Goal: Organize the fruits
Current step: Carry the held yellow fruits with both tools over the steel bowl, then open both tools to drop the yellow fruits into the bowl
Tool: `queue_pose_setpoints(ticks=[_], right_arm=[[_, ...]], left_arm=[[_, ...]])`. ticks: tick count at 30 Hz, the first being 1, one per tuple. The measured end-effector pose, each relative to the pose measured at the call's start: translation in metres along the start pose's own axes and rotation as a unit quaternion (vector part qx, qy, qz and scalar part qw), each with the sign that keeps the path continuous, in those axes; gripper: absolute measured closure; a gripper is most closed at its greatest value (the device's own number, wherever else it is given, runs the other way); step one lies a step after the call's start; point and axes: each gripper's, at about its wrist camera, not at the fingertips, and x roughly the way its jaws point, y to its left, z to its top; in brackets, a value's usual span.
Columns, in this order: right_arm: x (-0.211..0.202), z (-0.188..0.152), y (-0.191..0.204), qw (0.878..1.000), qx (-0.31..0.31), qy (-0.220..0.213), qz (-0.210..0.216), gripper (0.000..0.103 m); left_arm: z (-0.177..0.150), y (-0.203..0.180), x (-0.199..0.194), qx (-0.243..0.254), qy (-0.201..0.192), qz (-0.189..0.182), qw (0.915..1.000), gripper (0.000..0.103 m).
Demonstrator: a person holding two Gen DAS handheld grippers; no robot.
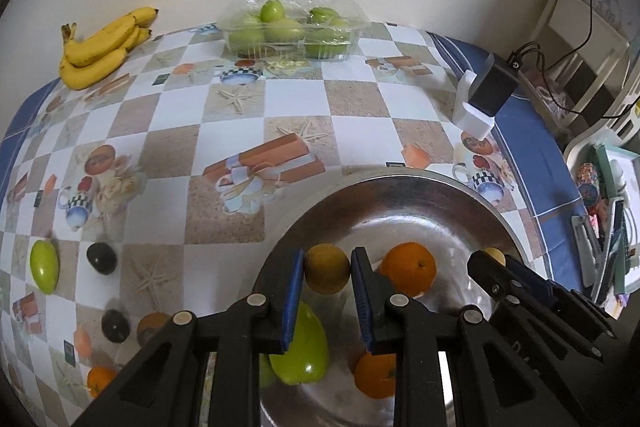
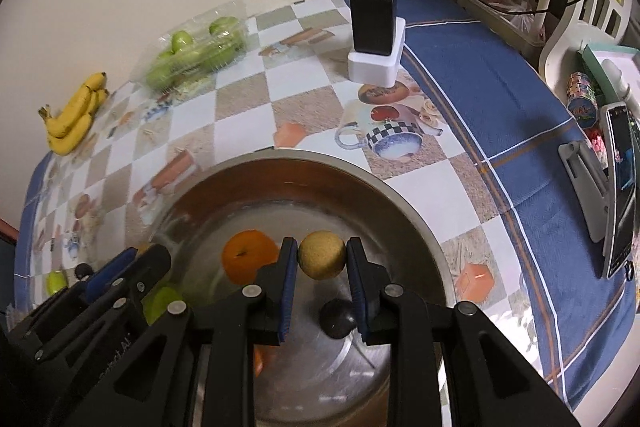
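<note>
A steel bowl sits at the near right of the table. My left gripper is shut on a yellow-brown round fruit and holds it above the bowl. My right gripper is shut on a similar yellow-brown fruit, also over the bowl. In the bowl lie two oranges, a green fruit and a dark plum. Each gripper shows in the other's view, the right one in the left wrist view, the left one in the right wrist view.
On the table left of the bowl lie a green fruit, two dark plums, a brown fruit and an orange. Bananas and a clear box of green fruit stand at the back. A black charger on a white block stands at the right.
</note>
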Motion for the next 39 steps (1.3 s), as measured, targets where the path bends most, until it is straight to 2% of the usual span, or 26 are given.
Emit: queue_pose_setpoints(ticks=[8, 28, 33, 36, 39], right_arm=[[0.019, 0.003, -0.001, 1.000, 0.002, 0.010, -0.021, 0.077], [0.031, 0.002, -0.007, 0.999, 0.019, 0.032, -0.018, 0.077], [0.028, 0.003, -0.007, 0.999, 0.020, 0.035, -0.022, 0.074], [0.024, 0.004, -0.007, 0.999, 0.021, 0.032, -0.020, 0.066], [0.018, 0.005, -0.007, 0.999, 0.021, 0.025, -0.018, 0.065]], left_arm=[[0.003, 0.000, 0.018, -0.004, 0.013, -0.002, 0.9999, 0.077], [-0.003, -0.002, 0.034, -0.005, 0.040, 0.000, 0.9992, 0.076], [-0.003, -0.004, 0.033, -0.005, 0.043, -0.002, 0.9991, 0.076], [-0.001, -0.003, 0.031, -0.009, 0.043, -0.005, 0.9990, 0.075], [0.000, -0.003, 0.027, -0.013, 0.043, -0.009, 0.9990, 0.071]])
